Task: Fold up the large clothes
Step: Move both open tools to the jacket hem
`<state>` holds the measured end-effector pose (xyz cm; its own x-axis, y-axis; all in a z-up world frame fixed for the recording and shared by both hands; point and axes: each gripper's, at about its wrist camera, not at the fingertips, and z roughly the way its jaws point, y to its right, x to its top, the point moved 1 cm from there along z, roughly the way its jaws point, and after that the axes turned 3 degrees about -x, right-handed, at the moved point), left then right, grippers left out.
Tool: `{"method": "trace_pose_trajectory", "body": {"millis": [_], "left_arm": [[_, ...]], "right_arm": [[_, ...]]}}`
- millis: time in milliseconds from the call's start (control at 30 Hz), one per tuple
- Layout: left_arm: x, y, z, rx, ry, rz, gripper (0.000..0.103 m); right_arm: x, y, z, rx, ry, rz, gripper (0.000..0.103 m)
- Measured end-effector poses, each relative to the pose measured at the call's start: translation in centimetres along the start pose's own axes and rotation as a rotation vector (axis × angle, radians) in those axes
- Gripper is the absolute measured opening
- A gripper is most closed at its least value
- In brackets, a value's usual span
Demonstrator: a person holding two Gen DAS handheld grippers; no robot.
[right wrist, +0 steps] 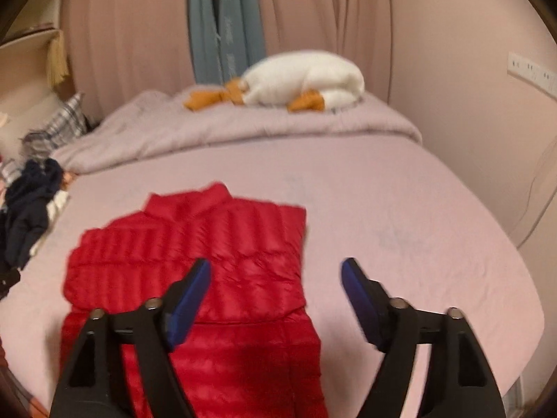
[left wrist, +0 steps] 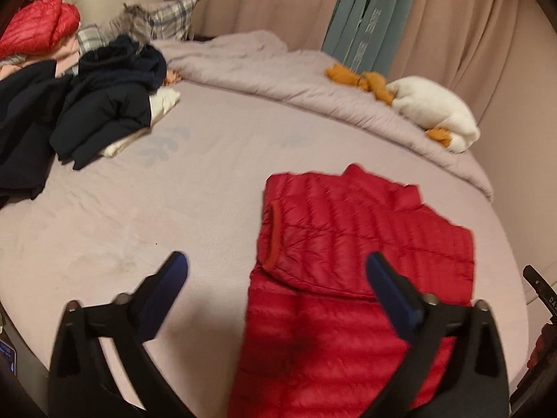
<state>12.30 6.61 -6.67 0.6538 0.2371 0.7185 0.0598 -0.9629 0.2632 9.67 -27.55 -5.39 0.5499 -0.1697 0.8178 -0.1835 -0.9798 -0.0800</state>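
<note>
A red puffy jacket [left wrist: 348, 278] lies flat on the bed [left wrist: 174, 191], on the pale pink sheet. It is folded — the top part is laid over the lower part, and 1 sleeve with a dark red cuff is tucked across the front. Its collar points toward the far side of the bed.

The left gripper [left wrist: 275, 271] hangs above the jacket with its 2 blue pads spread wide. Nothing is between them. One pad is over the bare sheet just left of the jacket, and the other is over the jacket itself.

The right gripper [right wrist: 275, 275] hangs above the jacket too, with its pads far apart and nothing in them. One pad is over the jacket, and the other is over the bare sheet to the right of it.

Past the jacket's collar a lumpy lilac blanket [left wrist: 278, 80] runs along the far side of the bed. On the blanket lies a white plush duck [right wrist: 303, 76] with orange feet. Well to the left of the jacket sits a pile of dark navy clothes [left wrist: 104, 104] — behind that pile is another red jacket [left wrist: 34, 28] and a checked pillow [left wrist: 170, 17]. Pink curtains [left wrist: 452, 35] hang behind the bed.
</note>
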Motion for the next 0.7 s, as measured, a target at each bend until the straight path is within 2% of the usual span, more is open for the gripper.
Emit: {"method": "trace_pose_trajectory", "body": {"millis": [133, 200, 500, 700], "left_arm": [[-0.2, 1.4, -3.0, -0.054, 0.049, 0.035, 0.103], [-0.4, 2.1, -4.5, -0.079, 0.079, 0.049, 0.103], [-1.6, 3.9, -9.2, -0.138, 0.150, 0.093, 0.103], [-3.3, 4.3, -11.0, -0.190, 0.135, 0.089, 0.103]], "right_arm": [[0.5, -0.5, -2.9, 0.028, 0.078, -0.039, 0.091], [0.7, -0.7, -3.8, 0.047, 0.102, -0.047, 0.097], [0.1, -0.9, -6.8, 0.113, 0.183, -0.057, 0.099], [-1.0, -0.5, -7.7, 0.158, 0.198, -0.042, 0.099]]}}
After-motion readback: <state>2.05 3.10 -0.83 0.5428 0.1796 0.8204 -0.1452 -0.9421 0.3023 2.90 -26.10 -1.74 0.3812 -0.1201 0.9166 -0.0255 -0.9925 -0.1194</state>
